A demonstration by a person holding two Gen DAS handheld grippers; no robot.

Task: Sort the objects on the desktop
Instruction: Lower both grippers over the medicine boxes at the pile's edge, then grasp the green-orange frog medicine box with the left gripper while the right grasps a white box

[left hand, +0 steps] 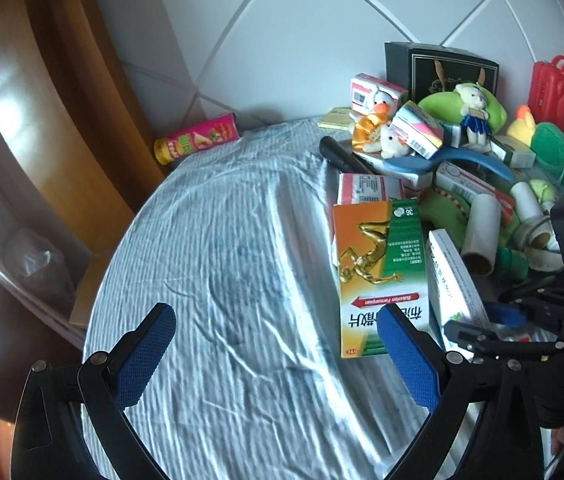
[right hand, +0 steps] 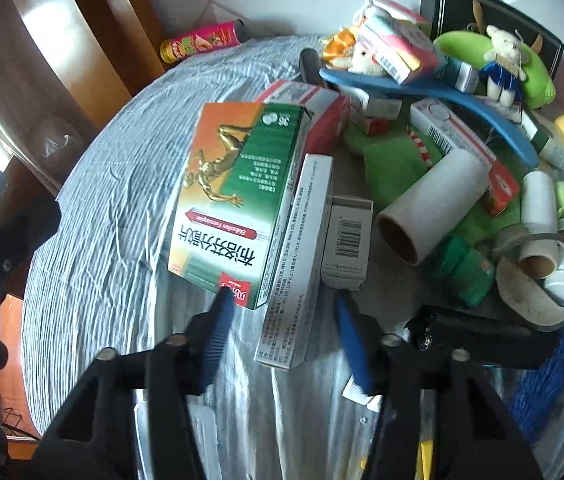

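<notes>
An orange-and-green medicine box (left hand: 378, 276) (right hand: 237, 196) lies at the left edge of a pile of boxes, plush toys and rolls. A long white box (right hand: 298, 256) (left hand: 454, 280) lies beside it on the right. My left gripper (left hand: 273, 356) is open and empty over the striped cloth, its right finger next to the orange box's near end. My right gripper (right hand: 282, 340) is open with the white box's near end between its fingers; its left fingertip (right hand: 221, 312) is at the orange box's corner. It also shows at the right of the left wrist view (left hand: 514, 328).
A pink snack can (left hand: 197, 140) (right hand: 201, 40) lies at the table's far left edge by a wooden door. The pile holds a blue shoehorn (right hand: 422, 92), a white roll (right hand: 430, 204), a tape roll (right hand: 542, 272), a teddy on a green cushion (right hand: 502, 64) and a black box (left hand: 442, 68).
</notes>
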